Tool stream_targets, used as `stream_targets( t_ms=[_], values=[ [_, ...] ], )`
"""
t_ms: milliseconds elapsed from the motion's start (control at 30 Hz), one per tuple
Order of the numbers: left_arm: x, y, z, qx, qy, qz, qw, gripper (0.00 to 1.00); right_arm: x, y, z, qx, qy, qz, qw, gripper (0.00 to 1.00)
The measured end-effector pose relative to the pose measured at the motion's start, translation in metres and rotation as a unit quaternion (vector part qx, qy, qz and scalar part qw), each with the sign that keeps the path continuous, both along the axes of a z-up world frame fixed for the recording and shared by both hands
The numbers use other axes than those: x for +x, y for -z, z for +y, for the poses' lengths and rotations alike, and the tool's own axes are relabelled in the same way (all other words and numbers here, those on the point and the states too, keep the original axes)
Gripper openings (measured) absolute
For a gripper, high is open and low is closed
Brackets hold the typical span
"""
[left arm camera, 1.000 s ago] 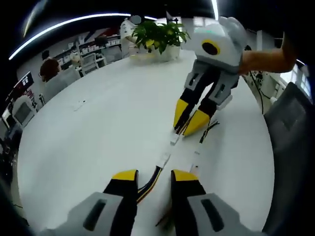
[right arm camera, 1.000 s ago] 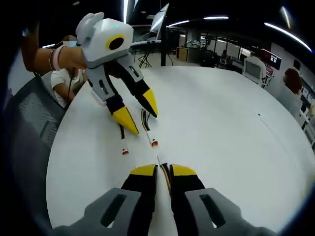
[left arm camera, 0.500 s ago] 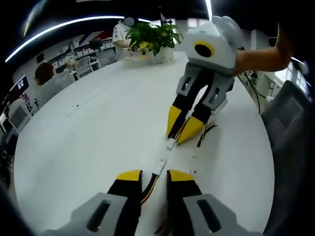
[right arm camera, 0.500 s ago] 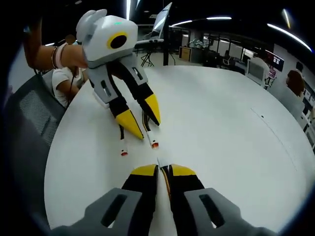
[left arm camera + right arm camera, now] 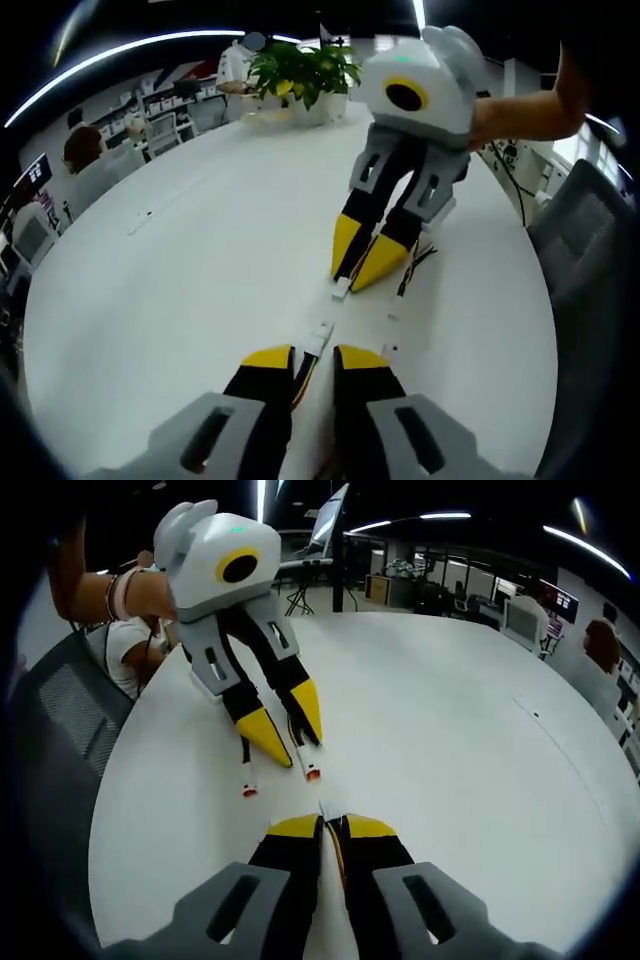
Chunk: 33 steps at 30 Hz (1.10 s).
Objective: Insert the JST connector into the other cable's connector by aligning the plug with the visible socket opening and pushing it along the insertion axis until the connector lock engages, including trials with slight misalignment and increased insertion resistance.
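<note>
**Step in hand: final alignment before insertion**

- Left gripper (image 5: 315,358): clenched on the left cable (image 5: 305,368), with the left connector (image 5: 320,335) projecting just ahead of the jaws.
- Right gripper (image 5: 350,280): clenched on the right cable (image 5: 334,842), with the right connector (image 5: 341,290) projecting just beyond its tips.
- Both connectors low over the white table (image 5: 180,280), facing each other, near but apart; not yet mated.
- Plug and socket sides too small to tell apart here.

**Procedure**

1. Bring both connector faces onto one common line before closing the gap; correct roll and tilt first.
2. Confirm that the socket opening faces the plug squarely.
3. Keep the spare lead end (image 5: 248,790) beside the left connector out of the path.
4. Advance straight along the insertion axis, with one gripper held as a fixed stop.
5. On increased resistance, back off slightly, realign, then push again; avoid levering sideways.
6. Expect the short cable stubs to flex under load; grip near the housing is likely to help.
7. Push until the lock seats.
</note>
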<state>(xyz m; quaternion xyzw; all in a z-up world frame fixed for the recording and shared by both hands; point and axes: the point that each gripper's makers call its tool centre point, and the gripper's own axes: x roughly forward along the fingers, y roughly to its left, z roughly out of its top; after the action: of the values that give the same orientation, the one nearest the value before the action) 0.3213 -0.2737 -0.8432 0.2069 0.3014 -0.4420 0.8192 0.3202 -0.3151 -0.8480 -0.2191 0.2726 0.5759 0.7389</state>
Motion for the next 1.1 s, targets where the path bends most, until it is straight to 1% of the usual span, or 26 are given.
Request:
stream_targets(
  t_ms=[300,500,633,700,1033,1100],
  values=[
    [0.0019,0.0017,0.0006,0.001,0.007,-0.001,1.0,0.06,0.0045,0.0003,-0.0003,0.006,0.005,0.001,1.0,0.05],
    [0.0027,0.0026,-0.0024,-0.004,0.01,0.001,0.9999,0.05,0.0054,0.0009,-0.0003,0.008,0.009,0.005,0.9999,0.05],
    [0.0031,0.0034,-0.0045,-0.007,0.015,0.0,0.9999,0.02,0.0041,0.0017,0.0003,0.009,0.005,0.006,0.9999,0.05],
    [0.0027,0.0041,-0.005,-0.01,0.015,0.005,0.9998,0.02,0.0033,0.0018,0.0003,0.01,0.003,0.008,0.9999,0.05],
    [0.0033,0.0043,-0.0048,-0.015,0.012,0.009,0.9998,0.01,0.0005,0.002,-0.0002,0.016,-0.004,0.015,0.9998,0.05],
    [0.0046,0.004,-0.0049,-0.015,0.012,0.002,0.9998,0.01,0.0006,0.0022,-0.0001,0.017,-0.005,0.017,0.9997,0.05]
  ],
)
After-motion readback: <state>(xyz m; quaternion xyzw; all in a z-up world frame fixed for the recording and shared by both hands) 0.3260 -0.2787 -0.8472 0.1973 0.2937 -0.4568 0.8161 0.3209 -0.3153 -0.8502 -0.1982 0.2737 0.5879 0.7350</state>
